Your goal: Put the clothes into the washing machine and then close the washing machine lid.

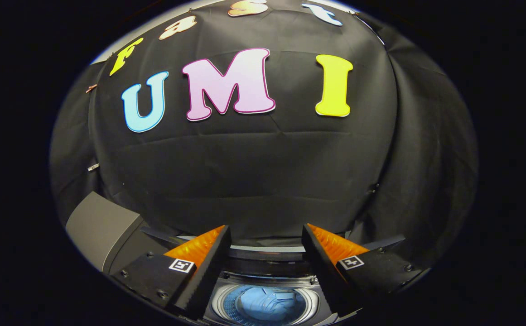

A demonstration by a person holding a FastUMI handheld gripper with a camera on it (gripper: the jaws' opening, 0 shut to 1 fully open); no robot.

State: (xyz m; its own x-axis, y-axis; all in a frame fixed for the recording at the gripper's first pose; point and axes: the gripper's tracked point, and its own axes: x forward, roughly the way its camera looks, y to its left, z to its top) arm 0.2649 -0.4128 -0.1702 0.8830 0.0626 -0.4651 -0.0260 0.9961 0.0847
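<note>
My gripper (266, 235) hangs open above a top-loading washing machine (102, 226), with nothing between its fingers (208, 258). Below and between the fingers I look down into the machine's round drum (267, 304). A light blue garment (269, 302) lies crumpled inside the drum. The machine's lid (267, 256) stands raised at the back of the opening, just beyond the fingertips, seen edge-on as a dark band.
The grey body and corner of the washing machine stick out to the left of the fingers. The black cloth wall of the booth rises close behind the machine and wraps round on the right side.
</note>
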